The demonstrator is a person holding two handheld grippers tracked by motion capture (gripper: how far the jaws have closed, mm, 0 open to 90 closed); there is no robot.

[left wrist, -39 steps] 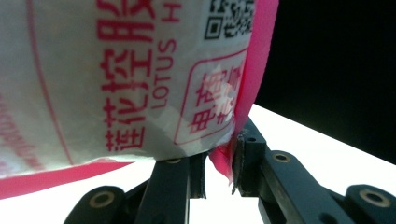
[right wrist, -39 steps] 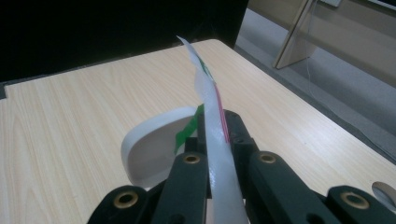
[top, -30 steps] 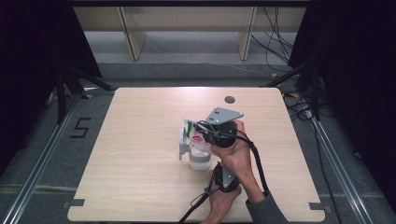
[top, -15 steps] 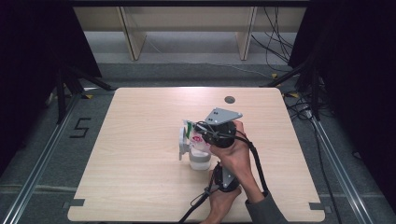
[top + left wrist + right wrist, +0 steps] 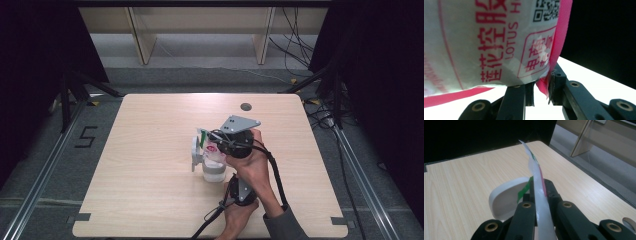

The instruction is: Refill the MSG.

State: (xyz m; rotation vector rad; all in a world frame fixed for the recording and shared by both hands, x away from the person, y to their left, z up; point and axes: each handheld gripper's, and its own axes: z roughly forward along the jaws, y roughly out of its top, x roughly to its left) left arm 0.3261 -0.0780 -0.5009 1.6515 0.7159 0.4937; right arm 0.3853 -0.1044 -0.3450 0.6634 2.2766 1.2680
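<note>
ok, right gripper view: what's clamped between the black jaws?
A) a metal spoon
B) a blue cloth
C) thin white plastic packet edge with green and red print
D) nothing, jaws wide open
C: the right gripper has its jaws closed on the thin white plastic packet edge, green and red print showing.

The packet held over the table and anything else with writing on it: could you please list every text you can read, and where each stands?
"LOTUS": red print on the white packet.
Red Chinese characters and a QR code on the packet: not legible with certainty.
"5": black mark on the floor left of the table.
</note>
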